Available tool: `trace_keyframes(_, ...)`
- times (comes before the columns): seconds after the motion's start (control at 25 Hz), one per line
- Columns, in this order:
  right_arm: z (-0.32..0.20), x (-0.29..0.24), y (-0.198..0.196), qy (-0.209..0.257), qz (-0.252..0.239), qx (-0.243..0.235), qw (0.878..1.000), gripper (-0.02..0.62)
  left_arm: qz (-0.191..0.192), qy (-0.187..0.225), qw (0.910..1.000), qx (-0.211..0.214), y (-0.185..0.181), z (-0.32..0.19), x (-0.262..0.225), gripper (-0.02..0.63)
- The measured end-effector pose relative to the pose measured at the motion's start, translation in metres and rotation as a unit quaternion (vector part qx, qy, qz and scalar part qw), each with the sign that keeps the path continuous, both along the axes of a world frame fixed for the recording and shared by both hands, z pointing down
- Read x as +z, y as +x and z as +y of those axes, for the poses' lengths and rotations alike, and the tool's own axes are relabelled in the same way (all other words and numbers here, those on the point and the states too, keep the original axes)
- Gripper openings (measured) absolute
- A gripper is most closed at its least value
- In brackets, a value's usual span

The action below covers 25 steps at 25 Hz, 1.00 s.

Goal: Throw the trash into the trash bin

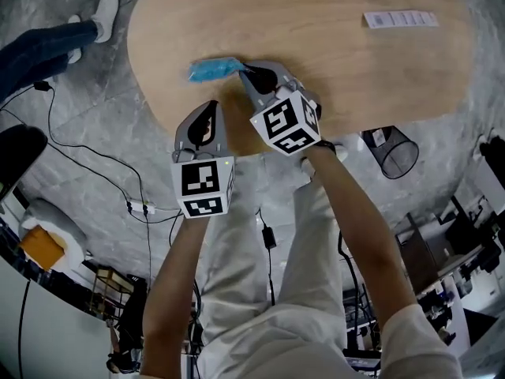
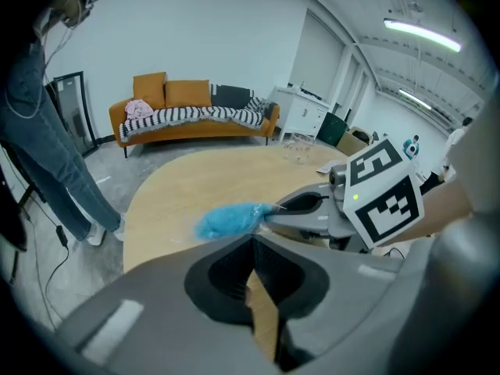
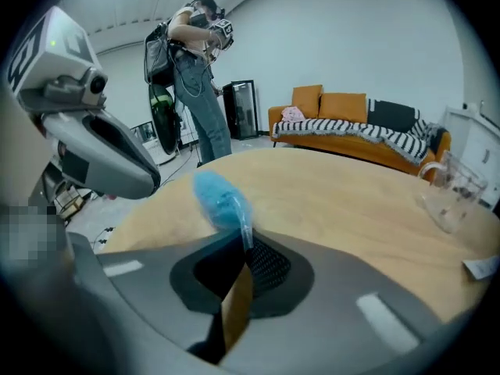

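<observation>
Pinching the blue trash (image 1: 211, 70) by its clear tail end, had the right claw (image 1: 254, 73) clenched shut on it, the wrapper's blue bulk stretched out to the left, low over the tabletop (image 1: 339, 61); could not tell whether it rested on the wood. Had the left claw (image 1: 207, 115) clenched too, jaws together on nothing, apart from the trash and just near and left of the right claw. Reached both forearms forward from the body, each claw tilted downward, the right one over the tabletop's near left part, the left one at its near edge. Saw the mesh trash bin (image 1: 393, 150) standing on the floor to the right, beside the tabletop's near edge and well apart from the trash. Noted a white barcode strip (image 1: 400, 19) lying at the tabletop's far right and a clear glass jug (image 3: 449, 187) at its far side. Found cables (image 1: 118, 176) trailing over the grey floor on the left, a person in jeans (image 3: 194, 69) standing beyond the tabletop, and an orange sofa (image 2: 187, 112) with a striped throw against the far wall.
</observation>
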State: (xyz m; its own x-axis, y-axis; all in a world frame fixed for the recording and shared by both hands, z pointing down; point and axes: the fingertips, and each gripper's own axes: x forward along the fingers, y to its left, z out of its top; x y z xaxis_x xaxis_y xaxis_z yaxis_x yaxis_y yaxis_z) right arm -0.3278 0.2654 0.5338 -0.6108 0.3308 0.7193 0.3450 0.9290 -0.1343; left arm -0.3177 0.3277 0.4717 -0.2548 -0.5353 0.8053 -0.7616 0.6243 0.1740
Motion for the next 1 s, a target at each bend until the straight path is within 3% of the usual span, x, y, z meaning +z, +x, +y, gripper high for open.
trace_keyframes(0.28,-0.013,-0.009,0.009,0.003,-0.005,0.015,1.000,0.026,-0.001,0.001,0.9999,0.017,0.010,-0.014,0.000,0.000)
trace_keyframes(1.0,-0.092,-0.046,0.076,0.000,-0.029,0.132,0.991,0.028,-0.010,0.019,0.9953,0.094,0.068,-0.086,-0.016,0.000)
